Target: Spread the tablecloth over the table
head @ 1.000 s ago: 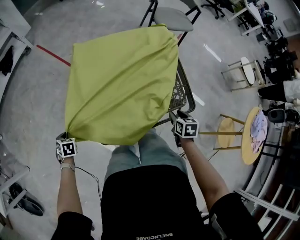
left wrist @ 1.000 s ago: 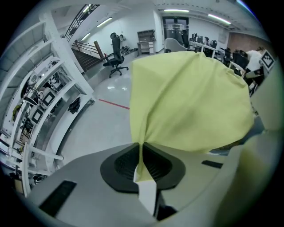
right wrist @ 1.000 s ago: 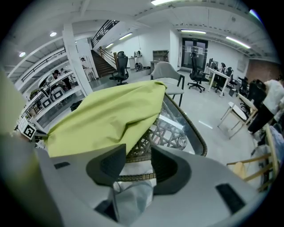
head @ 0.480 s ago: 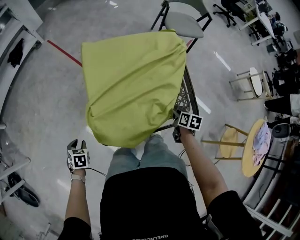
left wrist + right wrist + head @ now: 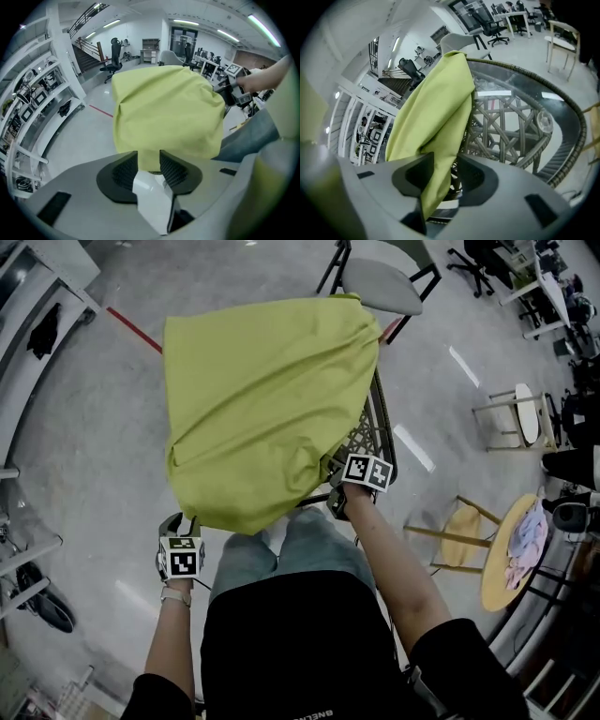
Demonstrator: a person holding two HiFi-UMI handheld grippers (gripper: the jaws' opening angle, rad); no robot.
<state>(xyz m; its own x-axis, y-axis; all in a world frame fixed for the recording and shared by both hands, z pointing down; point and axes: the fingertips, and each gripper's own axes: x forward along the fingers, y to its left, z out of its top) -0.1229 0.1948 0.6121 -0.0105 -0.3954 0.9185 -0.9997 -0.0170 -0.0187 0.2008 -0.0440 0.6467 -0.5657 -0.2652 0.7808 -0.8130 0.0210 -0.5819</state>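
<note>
Opening just now, the left gripper (image 5: 148, 158) has its jaws about half apart, and the hanging corner of the lime-green tablecloth (image 5: 267, 399) shows in the gap between them. Neither pad seems to be pressing on it, though in the left gripper view the cloth may sit just beyond the tips. Over to the right gripper (image 5: 444, 161): jaws apart as well, with a folded strip of the cloth running down between them. It lies against one jaw with a clear gap to the other, so it's draped there, not pinched. Moving outward, the tablecloth is bunched over a round wicker table (image 5: 382, 442) with a glass top. It covers the side at the left of the head view and hangs down toward the floor there, while the table's right side shows uncovered. A grey chair (image 5: 380, 282) stands just beyond the table, and a red line (image 5: 131, 329) crosses the concrete floor well off to the left.
</note>
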